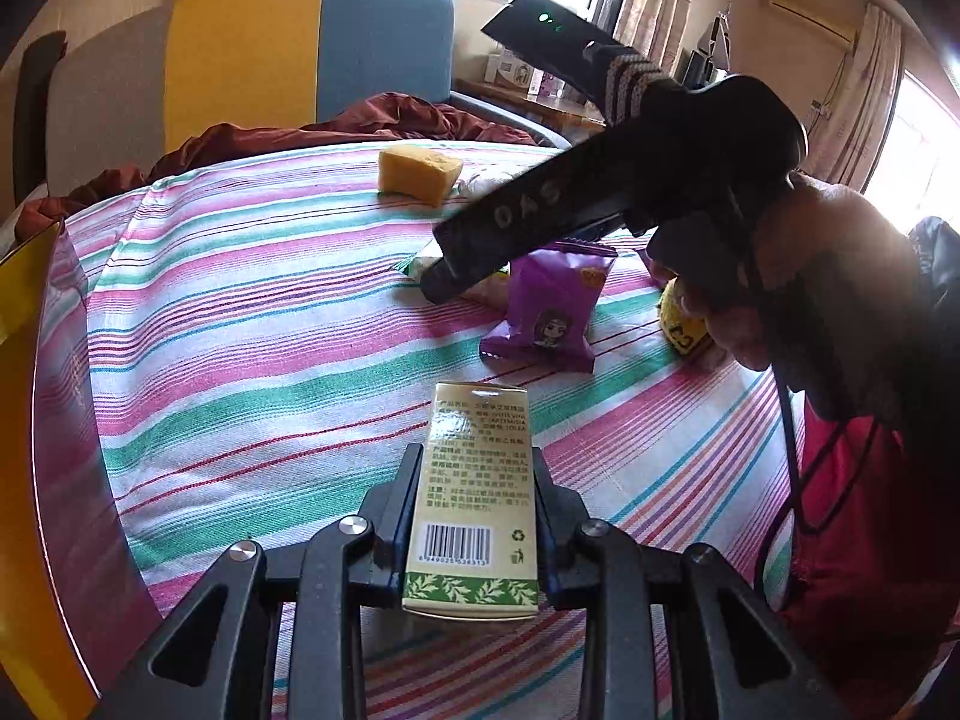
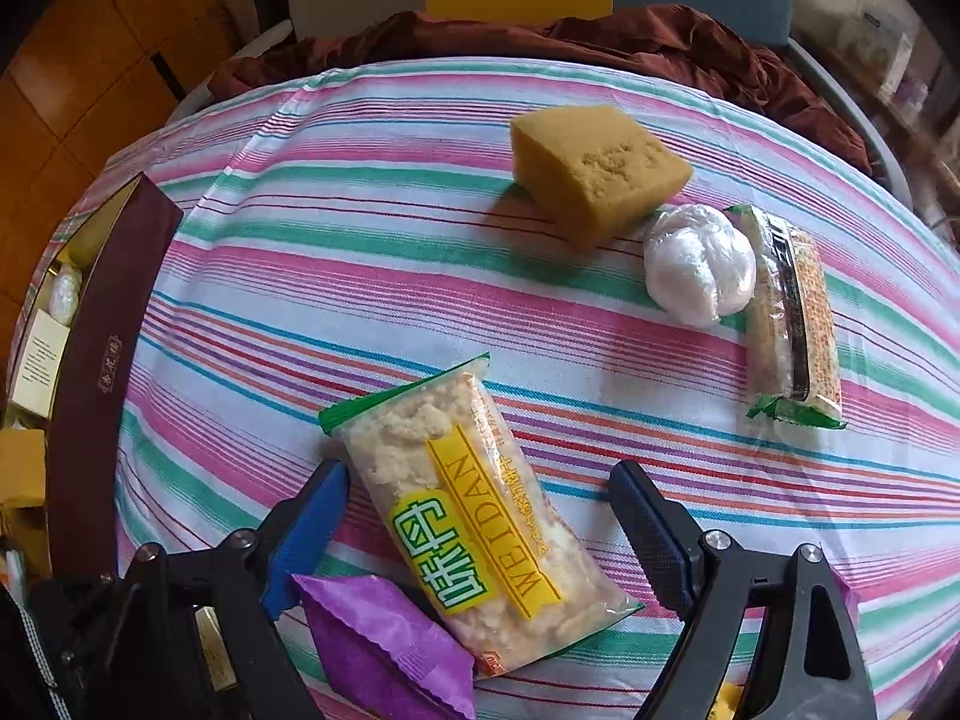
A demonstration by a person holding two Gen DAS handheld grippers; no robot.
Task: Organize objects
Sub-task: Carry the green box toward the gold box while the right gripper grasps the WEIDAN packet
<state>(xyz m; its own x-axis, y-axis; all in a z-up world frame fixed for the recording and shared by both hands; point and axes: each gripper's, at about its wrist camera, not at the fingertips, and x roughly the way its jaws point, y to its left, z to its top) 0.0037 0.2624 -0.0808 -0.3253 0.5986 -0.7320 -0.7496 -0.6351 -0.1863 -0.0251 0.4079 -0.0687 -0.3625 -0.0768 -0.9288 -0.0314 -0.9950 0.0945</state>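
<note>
My left gripper (image 1: 475,456) is shut on a cream box with green leaf print and a barcode (image 1: 474,516), held just above the striped tablecloth (image 1: 240,330). My right gripper (image 2: 480,471) stands open, pointing steeply down, with its blue pads either side of a clear WEIDAN snack packet (image 2: 468,516) lying on the cloth; the pads do not touch it. A purple packet (image 2: 384,642) lies by the left finger, overlapping the snack packet's near end. In the left wrist view the purple packet (image 1: 549,312) stands under the right gripper, which a hand (image 1: 810,276) holds.
A yellow sponge (image 2: 594,168), a white plastic ball (image 2: 699,264) and a green-ended snack bar packet (image 2: 792,312) lie farther back. A dark brown box (image 2: 90,372) holding items sits at the table's left edge. A yellow packet (image 1: 681,324) lies right. A chair (image 1: 312,54) stands behind.
</note>
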